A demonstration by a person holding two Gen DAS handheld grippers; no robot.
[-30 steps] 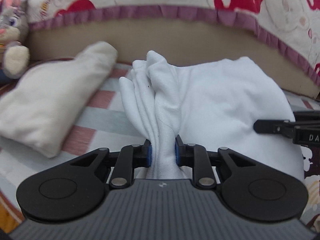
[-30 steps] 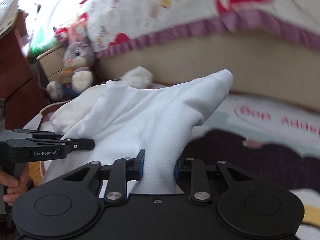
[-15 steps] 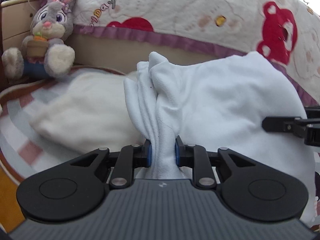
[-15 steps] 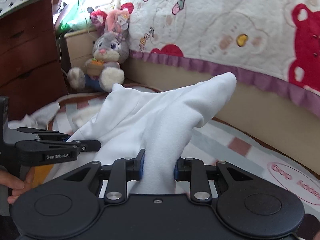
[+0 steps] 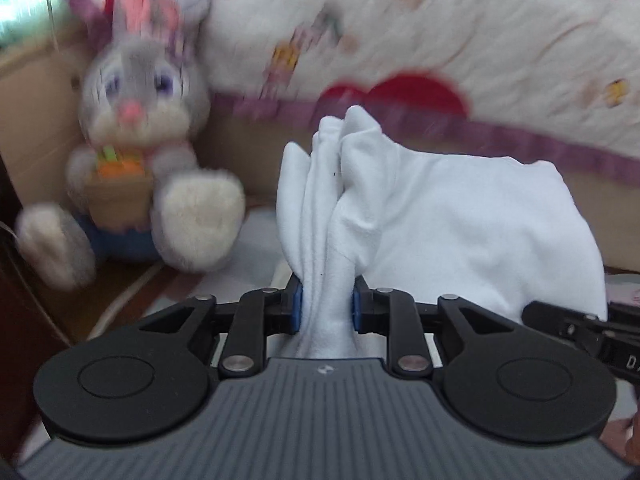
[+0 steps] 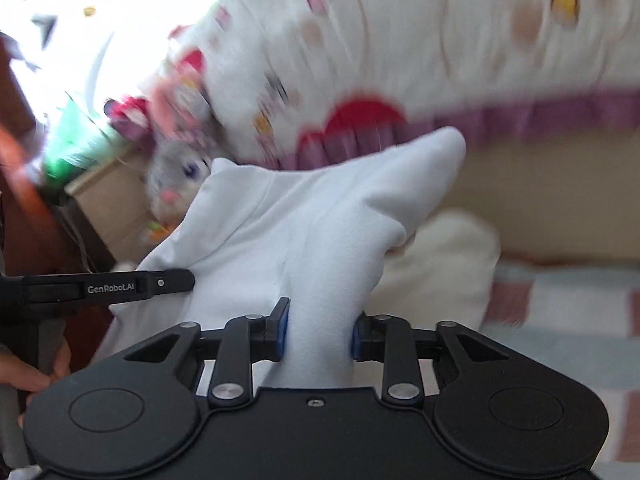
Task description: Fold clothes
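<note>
Big quilt point(image 5: 460, 36) across the top of both frames, white with red hearts and a purple frill, blurry. Striped bed cover point(image 6: 560, 304) down at the lower right of the right wrist view, pinkish and pale blue blocks.

White garment point(image 5: 460, 232) filling the centre and right of the left wrist view, held up off the bed between both sets of tongs, one bunched edge sticking up in folds mid-frame. Same cloth in the right wrist view spreading from centre to upper right, with a corner poking out toward the frill.

Cream pillow-ish bundle point(image 6: 444, 264) just right of centre in the right view, behind the garment. Grey plush bunny point(image 5: 140, 168) at left of the left view, sitting with a little carrot pot, smeared by motion.

Left tongs point(image 5: 326, 306) clamped tight on a gathered wad of the garment, blue pads pressing both sides. Right tongs point(image 6: 318, 330) likewise pinched onto a thick fold of it. Fingers of a hand point(image 6: 28, 376) at lower left of the right view, wrapped round the other handle.
</note>
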